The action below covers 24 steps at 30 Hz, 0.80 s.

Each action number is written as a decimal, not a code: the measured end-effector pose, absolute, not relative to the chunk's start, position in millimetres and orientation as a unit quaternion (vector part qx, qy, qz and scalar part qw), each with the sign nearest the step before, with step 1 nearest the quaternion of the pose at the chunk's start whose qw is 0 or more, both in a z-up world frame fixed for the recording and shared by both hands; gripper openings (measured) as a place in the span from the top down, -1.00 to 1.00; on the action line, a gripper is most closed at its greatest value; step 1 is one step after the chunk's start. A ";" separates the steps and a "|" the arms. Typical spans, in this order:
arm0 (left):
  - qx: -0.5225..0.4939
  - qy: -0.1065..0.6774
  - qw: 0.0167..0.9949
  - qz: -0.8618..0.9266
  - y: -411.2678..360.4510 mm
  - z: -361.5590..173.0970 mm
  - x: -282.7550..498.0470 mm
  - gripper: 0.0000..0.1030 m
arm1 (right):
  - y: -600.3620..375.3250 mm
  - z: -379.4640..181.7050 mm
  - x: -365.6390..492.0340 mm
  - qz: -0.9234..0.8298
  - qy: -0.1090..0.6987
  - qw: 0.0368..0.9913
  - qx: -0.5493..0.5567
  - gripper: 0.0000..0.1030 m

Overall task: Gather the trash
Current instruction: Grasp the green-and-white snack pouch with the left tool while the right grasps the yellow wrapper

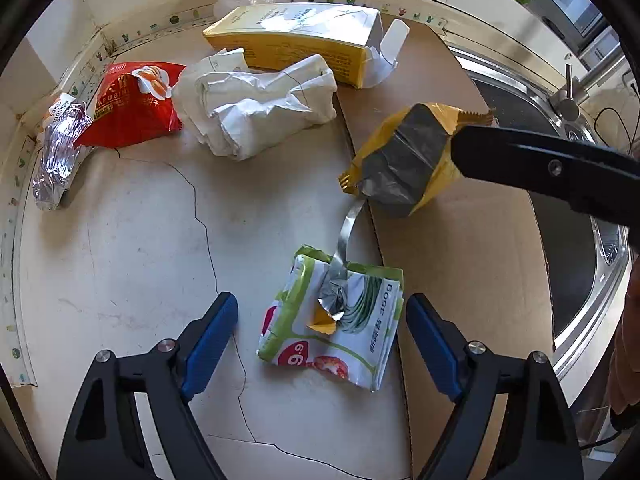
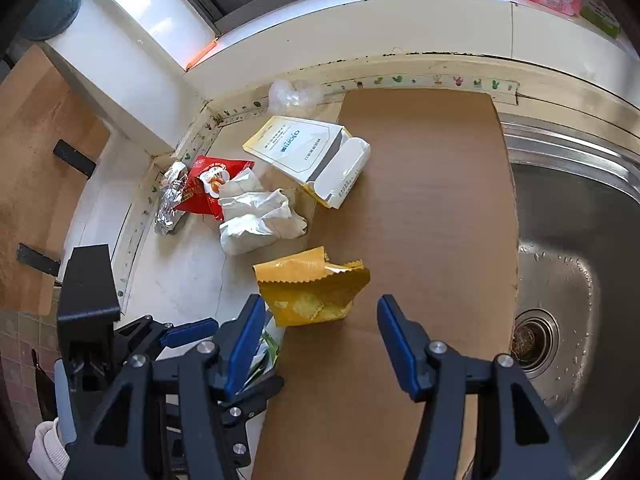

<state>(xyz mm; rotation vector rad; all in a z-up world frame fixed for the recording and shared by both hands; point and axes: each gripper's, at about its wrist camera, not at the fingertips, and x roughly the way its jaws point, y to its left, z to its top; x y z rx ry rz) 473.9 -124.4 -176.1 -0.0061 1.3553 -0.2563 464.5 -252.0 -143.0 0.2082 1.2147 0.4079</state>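
Note:
A crumpled green-and-white wrapper (image 1: 352,320) with a torn foil strip lies on the pale counter (image 1: 140,260). My left gripper (image 1: 322,314) stands open astride it, with a gap on each side of the wrapper. A yellow snack bag (image 2: 312,288) lies on the edge of the brown cardboard sheet (image 2: 432,200). My right gripper (image 2: 320,320) is open just over the bag's near end, and its pads (image 2: 394,340) are not pressing on it. Further back lie a red packet (image 1: 132,104), crumpled white paper (image 1: 256,108), a yellow carton (image 1: 296,44) and a foil wrapper (image 1: 56,152).
A steel sink (image 2: 580,280) with a tap (image 1: 568,96) borders the cardboard on the right. The counter ends at a wall corner on the left and at the back. A clear plastic scrap (image 2: 292,96) sits by the back wall. A hand (image 1: 628,340) shows at the right edge.

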 end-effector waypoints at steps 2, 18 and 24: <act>-0.011 0.623 0.773 -0.117 -121.6 -173.7 476.8 -0.31 | -247.8 -145.4 466.4 0.194 0.565 0.797 0.090 -0.14; -0.062 0.612 0.782 -0.099 -75.4 -163.3 453.8 0.38 | -236.2 -168.4 480.3 0.177 0.569 0.798 0.086 -0.07; -0.081 0.603 0.789 -0.079 -51.6 -157.7 437.5 0.58 | -236.9 -165.0 470.7 0.171 0.568 0.801 0.081 0.22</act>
